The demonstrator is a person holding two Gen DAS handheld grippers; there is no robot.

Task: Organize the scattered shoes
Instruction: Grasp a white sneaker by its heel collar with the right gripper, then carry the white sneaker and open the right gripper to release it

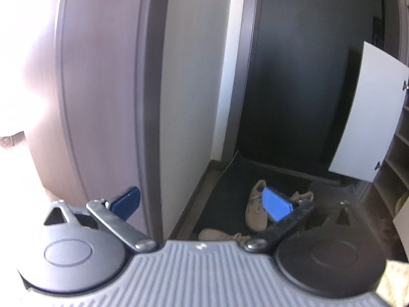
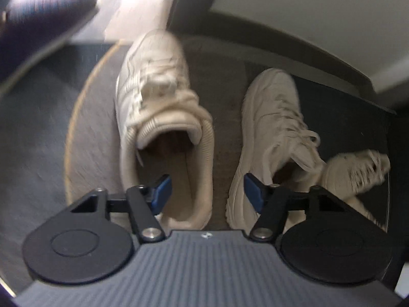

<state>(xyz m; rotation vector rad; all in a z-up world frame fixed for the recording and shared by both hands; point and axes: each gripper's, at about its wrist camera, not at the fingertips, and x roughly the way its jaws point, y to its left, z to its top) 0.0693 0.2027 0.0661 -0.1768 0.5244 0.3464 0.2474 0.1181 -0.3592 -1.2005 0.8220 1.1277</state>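
Note:
In the right wrist view a cream sneaker (image 2: 158,97) lies with its opening facing me. My right gripper (image 2: 207,194) points down over its heel, jaws apart. The left pad (image 2: 162,194) sits inside the opening and the heel's right wall stands between the pads, which do not press on it. A second cream sneaker (image 2: 271,133) lies just right of the right pad (image 2: 253,194), and a third (image 2: 358,171) farther right. In the left wrist view my left gripper (image 1: 200,204) is open and holds nothing. Beyond it, tan sneakers (image 1: 255,212) lie scattered on a dark mat (image 1: 225,192).
A round grey rug (image 2: 84,128) lies under the cream sneakers, with a wall and dark skirting behind. A dark blurred shape (image 2: 38,18) fills the top left. A white cabinet door (image 1: 368,112) hangs open beside shelves (image 1: 398,153). A dark door (image 1: 102,89) stands at the left.

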